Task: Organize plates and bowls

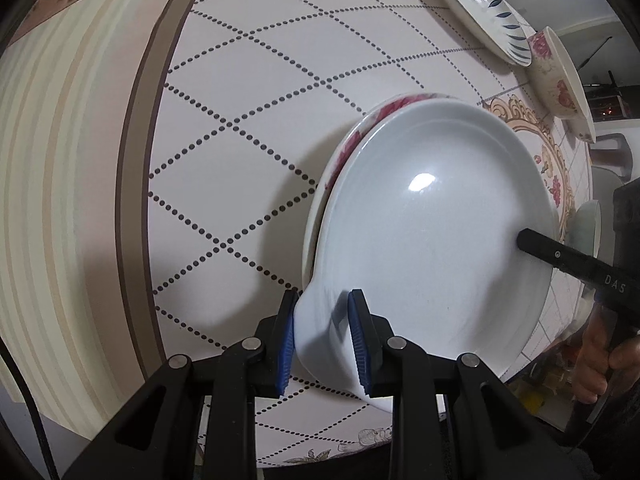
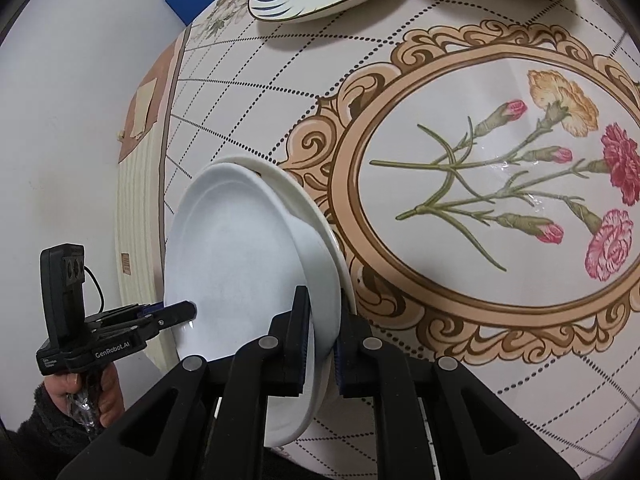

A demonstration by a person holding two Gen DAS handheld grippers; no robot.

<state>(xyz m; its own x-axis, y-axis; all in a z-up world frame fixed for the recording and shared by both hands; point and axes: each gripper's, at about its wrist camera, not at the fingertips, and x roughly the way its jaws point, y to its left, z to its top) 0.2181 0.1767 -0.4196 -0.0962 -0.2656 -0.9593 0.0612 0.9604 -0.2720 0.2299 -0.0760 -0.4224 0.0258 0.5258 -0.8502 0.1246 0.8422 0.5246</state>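
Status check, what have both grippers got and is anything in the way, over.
Left gripper and right gripper jaws both shut on white plate rim, opposite sides. Plate over floral plate. Blue-leaf plate and floral bowl sit clear beyond.

1. A round table with a white cloth (image 1: 248,128) fills most of both views. The cloth has lines of small dark dots that cross to make diamond shapes.
2. In the middle of the cloth is a big tan oval frame with curly swirls (image 2: 404,80).
3. Inside the oval is a picture of pink, red and yellow flowers on green stems (image 2: 540,176).
4. A faded flower print (image 2: 228,12) sits near the far edge of the cloth.
5. A flat blue thing (image 2: 182,0) lies just past that edge.
6. A cream and tan striped band (image 1: 52,184) runs beside the table.
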